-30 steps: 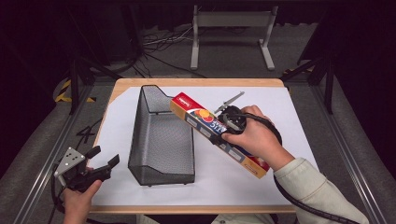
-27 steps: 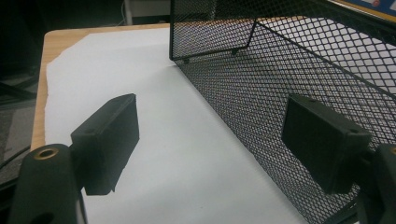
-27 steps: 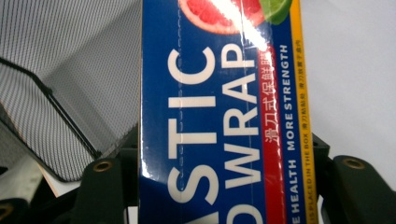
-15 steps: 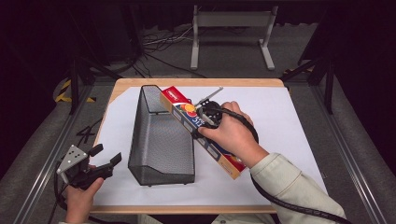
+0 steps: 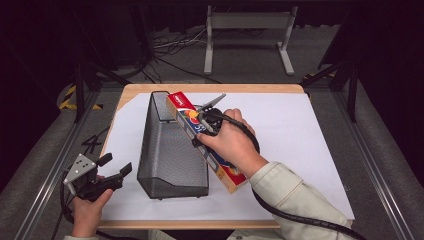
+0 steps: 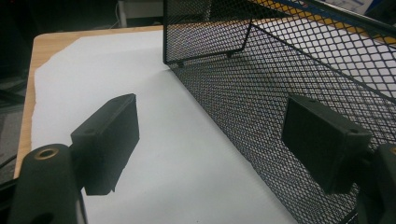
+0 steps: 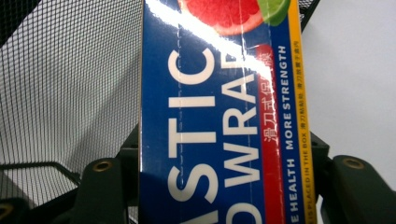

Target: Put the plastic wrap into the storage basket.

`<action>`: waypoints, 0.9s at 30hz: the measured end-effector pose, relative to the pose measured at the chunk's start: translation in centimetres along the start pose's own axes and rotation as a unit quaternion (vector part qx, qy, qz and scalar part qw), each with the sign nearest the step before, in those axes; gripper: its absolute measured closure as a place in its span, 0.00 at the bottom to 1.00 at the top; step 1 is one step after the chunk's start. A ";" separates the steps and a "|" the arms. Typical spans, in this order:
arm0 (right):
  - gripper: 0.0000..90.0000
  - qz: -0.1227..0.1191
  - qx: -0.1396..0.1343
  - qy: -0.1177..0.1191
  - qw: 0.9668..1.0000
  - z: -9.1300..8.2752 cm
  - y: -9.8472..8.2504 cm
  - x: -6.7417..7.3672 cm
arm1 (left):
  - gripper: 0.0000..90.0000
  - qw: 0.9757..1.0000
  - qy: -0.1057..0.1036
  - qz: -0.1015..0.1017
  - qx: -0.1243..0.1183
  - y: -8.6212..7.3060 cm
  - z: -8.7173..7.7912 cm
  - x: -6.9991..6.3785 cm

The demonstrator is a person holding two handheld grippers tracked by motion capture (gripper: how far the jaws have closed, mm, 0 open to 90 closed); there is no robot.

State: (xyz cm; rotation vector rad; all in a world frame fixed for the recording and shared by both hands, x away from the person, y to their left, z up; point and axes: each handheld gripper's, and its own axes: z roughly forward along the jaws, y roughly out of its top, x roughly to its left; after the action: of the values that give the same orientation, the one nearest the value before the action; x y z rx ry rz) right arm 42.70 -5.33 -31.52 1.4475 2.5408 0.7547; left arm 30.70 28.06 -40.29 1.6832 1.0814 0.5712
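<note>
A long blue-and-red plastic wrap box (image 5: pixel 227 172) lies slantwise along the right rim of a black wire-mesh basket (image 5: pixel 170 150) in the high view. My right gripper (image 5: pixel 204 125) is shut on the box near its middle, with the hand over it. In the right gripper view the box (image 7: pixel 210 116) stands between the two jaws of my right gripper (image 7: pixel 224 156), and the basket (image 7: pixel 60 84) is just to its left. My left gripper (image 5: pixel 116 165) is open and holds nothing at the table's near left corner. It (image 6: pixel 219 135) faces the basket (image 6: pixel 299 60) wall.
A white paper sheet (image 5: pixel 300 140) covers the wooden table (image 5: pixel 200 223). Bare paper lies to the right of the box. Behind the table stand a metal frame (image 5: pixel 247 30) and cables on the floor. Rails run along both sides.
My right hand has carried the box leftward, from the middle of the sheet up against the basket's right rim. The left gripper has stayed where it was.
</note>
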 end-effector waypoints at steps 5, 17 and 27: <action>0.45 0.010 -0.003 0.003 1.000 1.0 0.3 1.0 | 0.22 1.000 0.001 0.000 0.000 -0.1 -0.1 0.1; 0.44 0.026 0.019 0.025 0.999 3.3 0.8 2.6 | 0.22 1.000 0.006 -0.002 -0.003 -0.3 -0.5 0.1; 0.44 0.034 0.046 0.019 0.998 5.1 0.9 2.6 | 0.22 1.000 0.007 -0.002 -0.002 -0.5 -0.8 0.1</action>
State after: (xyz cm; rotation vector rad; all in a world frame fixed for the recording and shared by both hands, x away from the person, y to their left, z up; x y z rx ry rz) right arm 43.74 -0.99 -35.20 1.5704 2.5993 0.6888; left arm 29.94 28.53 -40.44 1.6755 1.0932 0.5839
